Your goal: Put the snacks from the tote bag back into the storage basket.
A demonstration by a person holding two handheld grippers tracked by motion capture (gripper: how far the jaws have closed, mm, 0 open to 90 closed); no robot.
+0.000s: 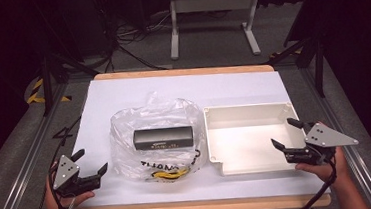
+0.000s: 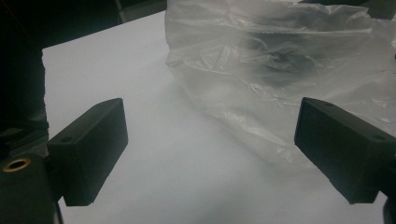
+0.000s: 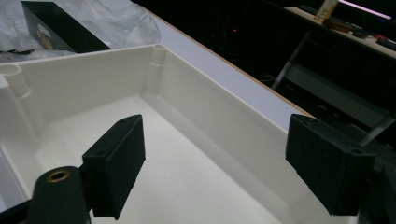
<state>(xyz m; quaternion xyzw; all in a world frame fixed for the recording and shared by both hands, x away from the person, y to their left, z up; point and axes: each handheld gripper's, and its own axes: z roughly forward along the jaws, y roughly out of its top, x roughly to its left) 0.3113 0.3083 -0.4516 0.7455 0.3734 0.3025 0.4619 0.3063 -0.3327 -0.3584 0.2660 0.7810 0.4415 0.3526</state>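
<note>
Two grippers, both spread wide and holding nothing. The left gripper (image 1: 91, 161) sits just beside the clear plastic bag (image 1: 157, 139), the right gripper (image 1: 287, 134) hangs over the right rim of the empty white tray (image 1: 247, 113). A black box (image 1: 163, 137) lies on that crinkly bag, so my guess is grabbing the film drags or tips the box, since thin plastic slips and bunches easily

bench (image 1: 122, 97): white on top, light wood edge
bag (image 1: 124, 122): clear, with black letters and some yellow
box in the bag (image 1: 163, 137): black, with a small gold mark
tray (image 1: 246, 110): cream white
left hand-held gripper (image 1: 91, 163): black, with a grey plate
right hand-held gripper (image 1: 286, 134): black, with a grey plate
floor (image 1: 209, 45): grey
</note>
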